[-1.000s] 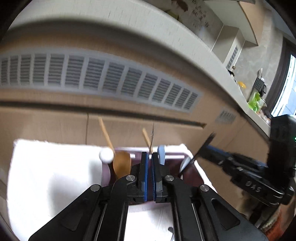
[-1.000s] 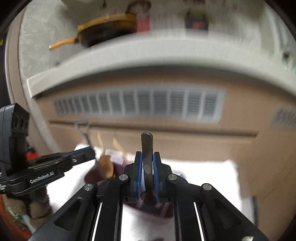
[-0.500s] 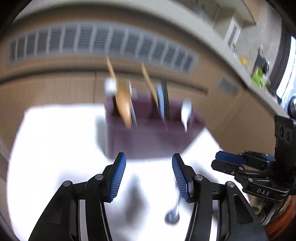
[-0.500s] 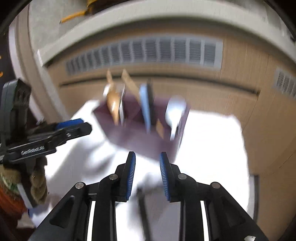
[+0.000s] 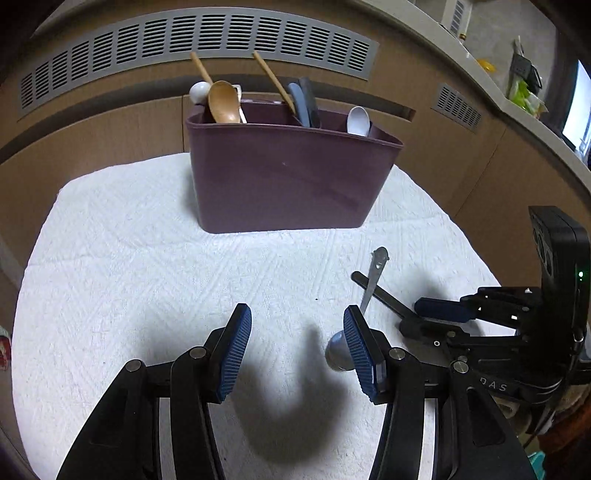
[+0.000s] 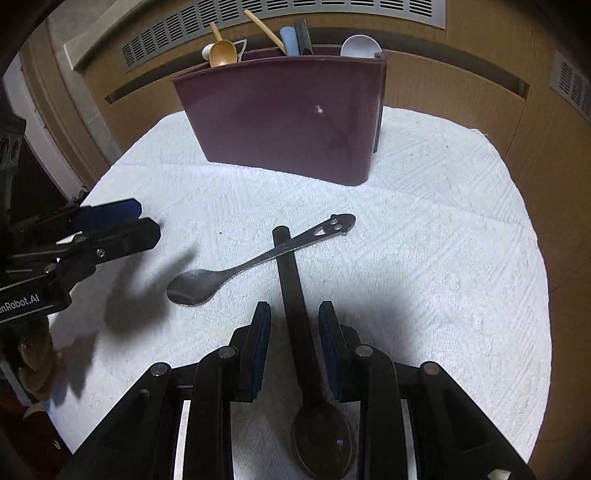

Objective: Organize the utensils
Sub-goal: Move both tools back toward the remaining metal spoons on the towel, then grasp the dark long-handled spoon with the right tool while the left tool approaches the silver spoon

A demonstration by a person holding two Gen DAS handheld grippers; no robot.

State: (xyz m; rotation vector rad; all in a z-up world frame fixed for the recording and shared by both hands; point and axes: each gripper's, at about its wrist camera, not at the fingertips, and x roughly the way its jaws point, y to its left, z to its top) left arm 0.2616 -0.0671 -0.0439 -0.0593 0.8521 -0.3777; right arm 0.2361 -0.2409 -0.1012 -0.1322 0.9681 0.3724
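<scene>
A maroon utensil holder (image 5: 288,177) (image 6: 288,122) stands upright on a white towel (image 5: 129,258) (image 6: 443,258). It holds a wooden spoon (image 5: 223,101), a white spoon (image 5: 358,120) and dark and blue handles. A steel spoon (image 6: 255,260) (image 5: 364,299) lies on the towel, crossed over a dark spoon (image 6: 299,332). My right gripper (image 6: 294,332) is open, its fingers on either side of the dark spoon's handle. My left gripper (image 5: 297,347) is open and empty, just left of the steel spoon's bowl.
Wooden cabinet fronts with a grey vent grille (image 5: 199,33) rise behind the towel. A counter (image 5: 517,92) with small items runs off to the right. The towel's edges drop off at left and right.
Both grippers were shut up at the holder a second ago, the right one on a dark handle. Both have pulled back and down over the towel and opened.
</scene>
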